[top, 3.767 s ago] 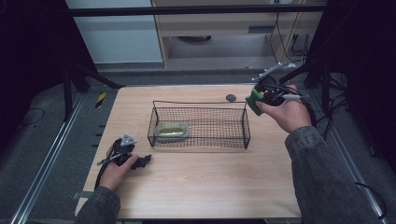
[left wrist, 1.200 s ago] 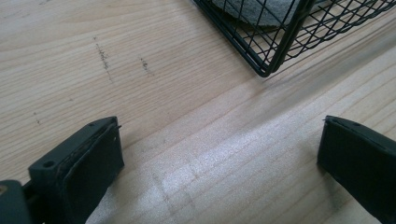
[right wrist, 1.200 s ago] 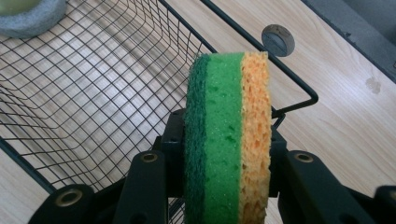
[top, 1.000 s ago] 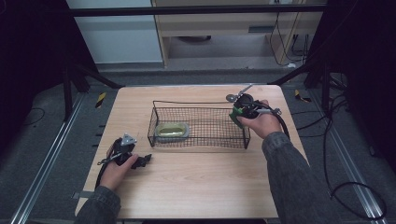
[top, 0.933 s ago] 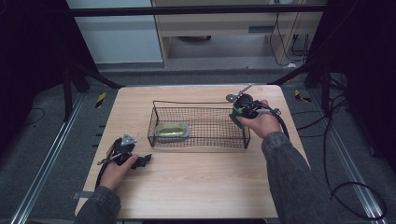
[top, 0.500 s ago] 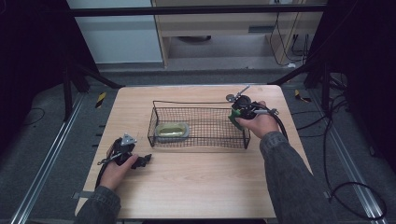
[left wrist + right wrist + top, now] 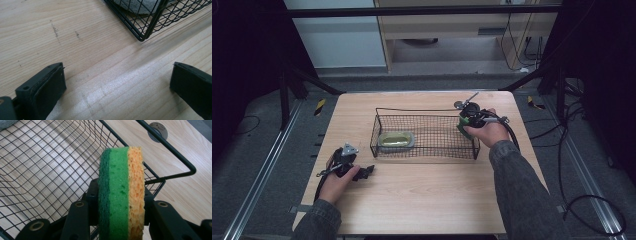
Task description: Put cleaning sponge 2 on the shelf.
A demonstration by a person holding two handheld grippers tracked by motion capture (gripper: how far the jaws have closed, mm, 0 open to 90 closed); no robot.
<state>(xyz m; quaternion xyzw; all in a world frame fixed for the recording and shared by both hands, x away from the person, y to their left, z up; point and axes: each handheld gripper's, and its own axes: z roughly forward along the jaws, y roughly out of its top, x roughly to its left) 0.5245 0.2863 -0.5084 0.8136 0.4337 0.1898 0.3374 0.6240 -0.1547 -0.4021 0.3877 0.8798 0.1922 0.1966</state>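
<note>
Hiding sponge's (image 7: 121,192) lower sides, right gripper (image 7: 120,220) jaws clamp it.

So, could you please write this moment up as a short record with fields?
Held item: green and orange sponge
Right hand-held gripper: shut on the sponge, above the right end of the wire basket
Left hand-held gripper: open, nothing between its jaws, low over the wooden table by the basket's near left corner
Basket contents: one other sponge, at its left end
On the table beyond the basket: small dark disc
</note>
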